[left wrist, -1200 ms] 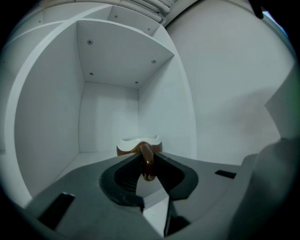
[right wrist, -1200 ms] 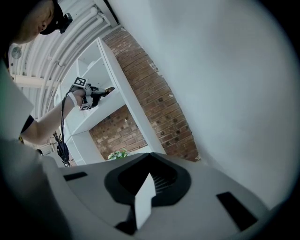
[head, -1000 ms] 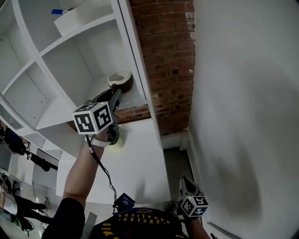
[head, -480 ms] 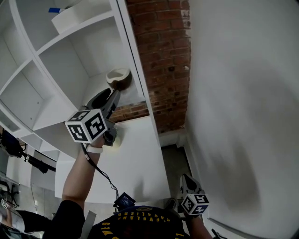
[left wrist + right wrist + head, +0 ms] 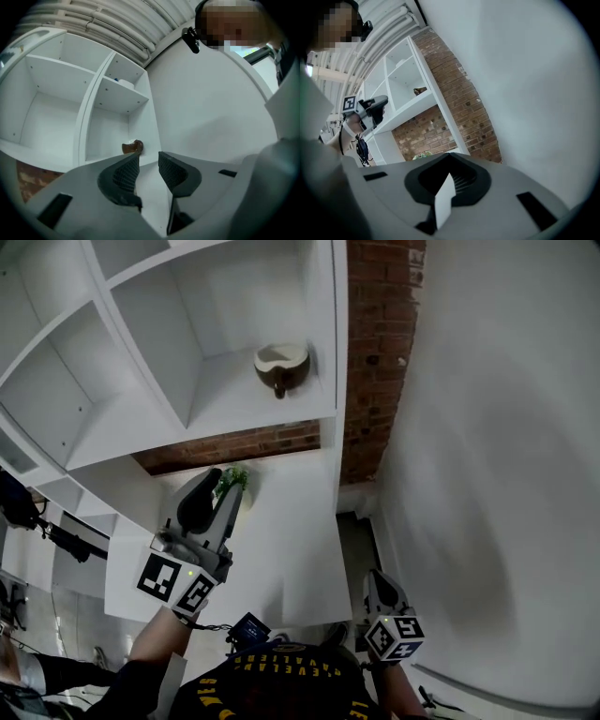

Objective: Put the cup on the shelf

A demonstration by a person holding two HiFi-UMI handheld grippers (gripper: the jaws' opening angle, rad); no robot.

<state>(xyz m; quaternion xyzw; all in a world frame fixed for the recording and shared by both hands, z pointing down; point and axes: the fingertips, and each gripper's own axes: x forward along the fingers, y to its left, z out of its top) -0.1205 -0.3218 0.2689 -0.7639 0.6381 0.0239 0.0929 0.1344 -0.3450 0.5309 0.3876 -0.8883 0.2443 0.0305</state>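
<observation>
The cup (image 5: 279,368), brown outside and pale inside, stands by itself on a white shelf board (image 5: 234,404) close to the shelf's right side wall. My left gripper (image 5: 217,488) hangs below and in front of that board, well clear of the cup, pointing up at it. In the left gripper view its jaws are open and empty, and the cup (image 5: 132,147) shows small beyond them. My right gripper (image 5: 380,601) is low near my body by the white wall, jaws shut with nothing in them. The right gripper view shows the cup (image 5: 420,90) far off.
The white shelving unit (image 5: 112,343) has several open compartments. A brick wall (image 5: 380,343) stands behind it, and a plain white wall (image 5: 506,474) is at the right. A small green plant (image 5: 234,479) sits on the lower white cabinet top (image 5: 281,549).
My left gripper's jaws opened off the cup and the gripper drew back down and away from the shelf. The cup stayed on the board. The right gripper kept its place.
</observation>
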